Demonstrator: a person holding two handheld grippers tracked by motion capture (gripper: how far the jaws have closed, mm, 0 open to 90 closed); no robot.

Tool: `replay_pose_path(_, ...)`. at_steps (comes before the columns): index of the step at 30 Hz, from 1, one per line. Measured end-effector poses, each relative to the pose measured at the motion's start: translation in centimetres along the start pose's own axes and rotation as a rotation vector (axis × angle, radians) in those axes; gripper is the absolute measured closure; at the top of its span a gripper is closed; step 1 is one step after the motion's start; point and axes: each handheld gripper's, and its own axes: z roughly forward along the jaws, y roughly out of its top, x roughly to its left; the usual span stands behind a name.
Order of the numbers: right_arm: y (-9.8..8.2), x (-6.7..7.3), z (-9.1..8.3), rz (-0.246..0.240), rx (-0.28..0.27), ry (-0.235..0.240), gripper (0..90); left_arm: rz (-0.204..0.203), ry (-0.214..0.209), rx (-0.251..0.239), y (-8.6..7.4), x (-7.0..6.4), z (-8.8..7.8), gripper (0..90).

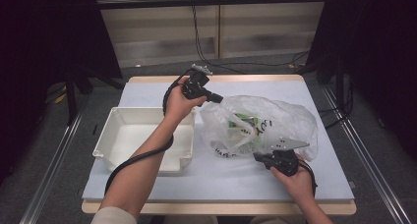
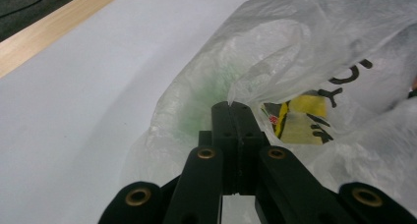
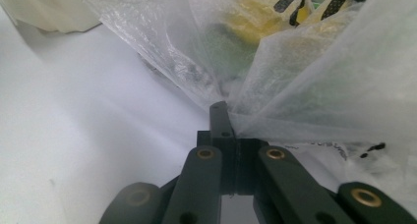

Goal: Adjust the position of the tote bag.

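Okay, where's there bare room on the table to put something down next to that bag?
Free patches: the near strip between the bag and the table's front edge, the far strip behind the bag, and the white bin, which looks empty. Crowded: the middle, where the left gripper and right gripper pinch the bag film, and the narrow gap between bin and bag.

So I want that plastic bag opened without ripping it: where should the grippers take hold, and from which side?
By the loose film at the mouth of the plastic bag, each gripper from its own side. The left gripper is pinching a raised fold there, and the right gripper has the near edge, both clear of the packets inside.
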Motion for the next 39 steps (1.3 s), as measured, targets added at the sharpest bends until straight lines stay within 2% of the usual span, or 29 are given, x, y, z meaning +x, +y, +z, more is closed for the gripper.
replay_pose_path(6,-0.1,-0.2,-0.1,-0.001,0.001,-0.002,90.0,-0.018,0.009,0.002,0.2,1.0,0.6,90.0)
replay_pose_path(8,-0.1,-0.1,0.0,-0.006,0.011,0.0,90.0,-0.009,0.009,0.024,0.3,1.3,0.7,90.0)
replay_pose_path(10,-0.2,0.1,0.1,-0.011,0.018,0.0,90.0,-0.006,0.011,0.019,0.5,1.6,0.8,90.0)
replay_pose_path(11,-0.2,0.1,0.1,-0.016,0.016,0.004,90.0,-0.021,0.015,0.012,0.5,1.7,0.9,90.0)
replay_pose_path(12,-0.2,0.1,0.1,-0.011,0.017,0.007,90.0,-0.012,0.019,0.024,0.6,1.9,0.8,90.0)
replay_pose_path(13,-0.2,0.1,0.1,-0.013,0.013,0.009,90.0,-0.031,0.018,0.018,0.6,2.0,0.8,90.0)
replay_pose_path(17,-0.3,-0.1,-0.1,0.005,0.013,0.006,90.0,-0.045,0.022,0.001,0.7,2.4,0.9,90.0)
replay_pose_path(19,-0.3,-0.1,-0.1,0.005,0.011,0.003,90.0,-0.029,0.036,0.025,0.8,2.6,0.8,90.0)
replay_pose_path(20,-0.3,-0.1,-0.1,0.004,0.012,0.001,90.0,-0.033,0.029,0.011,0.8,2.7,0.9,90.0)
replay_pose_path(21,-0.3,-0.1,-0.1,0.003,0.013,0.001,90.0,-0.035,0.044,0.03,0.9,2.8,0.8,90.0)
replay_pose_path(23,-0.3,0.0,-0.1,0.0,0.014,0.003,90.0,-0.044,0.032,0.009,0.7,3.1,1.0,90.0)
replay_pose_path(24,-0.3,0.0,-0.1,-0.001,0.014,0.004,90.0,-0.043,0.048,0.027,0.8,3.2,0.9,90.0)
replay_pose_path(25,-0.3,0.0,-0.1,-0.002,0.013,0.005,90.0,-0.039,0.04,0.023,0.7,3.4,1.0,90.0)
replay_pose_path(26,-0.3,0.0,-0.2,-0.005,0.014,0.005,90.0,-0.061,0.037,0.005,0.6,3.4,1.1,90.0)
replay_pose_path(27,-0.3,-0.1,-0.2,-0.008,0.015,0.005,90.0,-0.047,0.046,0.017,0.6,3.6,1.1,90.0)
replay_pose_path(34,-0.4,-0.1,-0.3,-0.007,0.02,0.003,90.0,-0.077,0.054,0.016,0.4,4.2,1.2,90.0)
replay_pose_path(36,-0.4,-0.1,-0.2,-0.018,0.021,-0.004,90.0,-0.07,0.059,0.026,0.4,4.5,1.1,90.0)
replay_pose_path(39,-0.5,0.0,-0.2,-0.017,0.022,-0.003,90.0,-0.086,0.057,0.006,0.3,4.6,1.2,90.0)
